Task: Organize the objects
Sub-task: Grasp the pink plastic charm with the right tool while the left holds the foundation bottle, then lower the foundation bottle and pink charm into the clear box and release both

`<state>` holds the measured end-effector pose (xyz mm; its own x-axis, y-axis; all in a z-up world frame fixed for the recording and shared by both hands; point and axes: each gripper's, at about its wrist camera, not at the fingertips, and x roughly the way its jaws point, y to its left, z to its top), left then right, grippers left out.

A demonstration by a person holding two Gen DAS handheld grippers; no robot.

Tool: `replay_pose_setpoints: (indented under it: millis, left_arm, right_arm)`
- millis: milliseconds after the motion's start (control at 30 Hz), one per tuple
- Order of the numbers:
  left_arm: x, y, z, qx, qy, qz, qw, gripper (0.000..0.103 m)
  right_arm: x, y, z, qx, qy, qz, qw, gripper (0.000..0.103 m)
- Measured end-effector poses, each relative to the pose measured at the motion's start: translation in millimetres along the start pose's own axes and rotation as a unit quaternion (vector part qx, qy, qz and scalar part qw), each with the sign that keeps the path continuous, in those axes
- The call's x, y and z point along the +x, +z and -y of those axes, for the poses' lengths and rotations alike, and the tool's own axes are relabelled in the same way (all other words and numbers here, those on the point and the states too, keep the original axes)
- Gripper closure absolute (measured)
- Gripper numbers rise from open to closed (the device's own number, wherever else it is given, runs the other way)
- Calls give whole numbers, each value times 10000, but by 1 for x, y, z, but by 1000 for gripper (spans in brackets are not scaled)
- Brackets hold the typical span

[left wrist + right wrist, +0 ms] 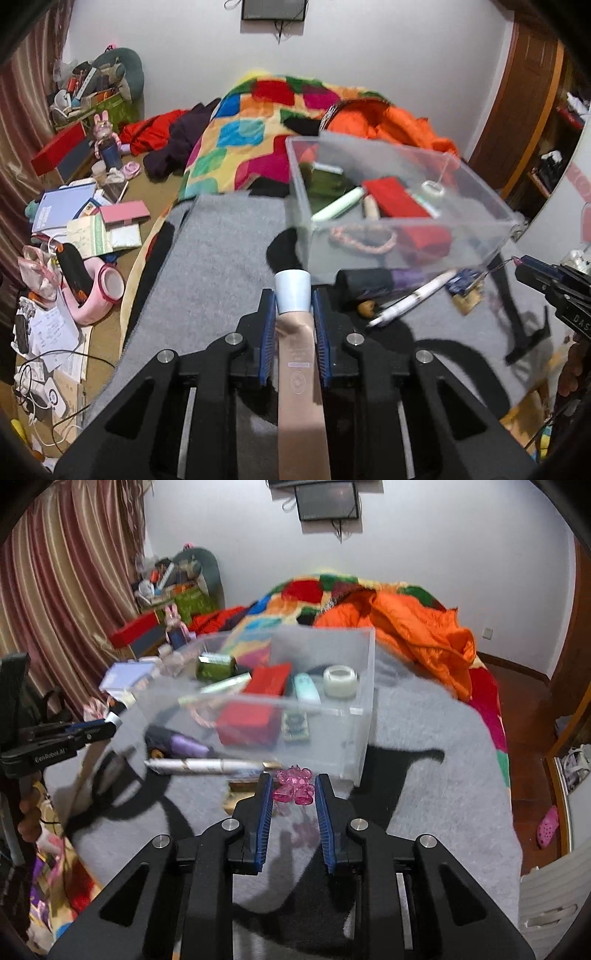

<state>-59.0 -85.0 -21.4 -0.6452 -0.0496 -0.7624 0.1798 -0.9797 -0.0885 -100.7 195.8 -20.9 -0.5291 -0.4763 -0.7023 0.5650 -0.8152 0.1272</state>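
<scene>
My left gripper (293,295) is shut on a beige tube (299,362) with a pale blue cap (293,290), held above the grey blanket (221,258). My right gripper (294,786) is shut on a pink translucent charm (295,793). In the left wrist view the right gripper (519,263) sits at the right edge, with a small tag (467,293) dangling from it on a chain. Just beyond both grippers stands a clear plastic box (406,240) (325,738) holding a red box, a green item, a tape roll, a pale tube and a pink braided band.
A white pen (410,299) (207,766) and a black-and-purple object (177,744) lie in front of the box. A patchwork quilt (240,140) and an orange jacket (413,635) are heaped behind. Books, papers and cables (74,229) clutter the left side.
</scene>
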Motion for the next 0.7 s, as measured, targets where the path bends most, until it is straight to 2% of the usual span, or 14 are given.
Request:
replay_pose_setpoints:
  millis: [367, 533, 700]
  left_arm:
    - [-45, 28, 19, 144, -338, 541, 9979, 83]
    - [-51, 51, 29, 202, -438, 717, 9963, 83]
    - [-44, 75, 38, 243, -525, 714, 9958, 83]
  right_arm:
    - [-27, 18, -11, -35, 127, 460, 9989, 82]
    - [-33, 31, -13, 9, 230, 664, 9975, 82]
    - [-42, 52, -16, 26, 332, 976, 9947, 82]
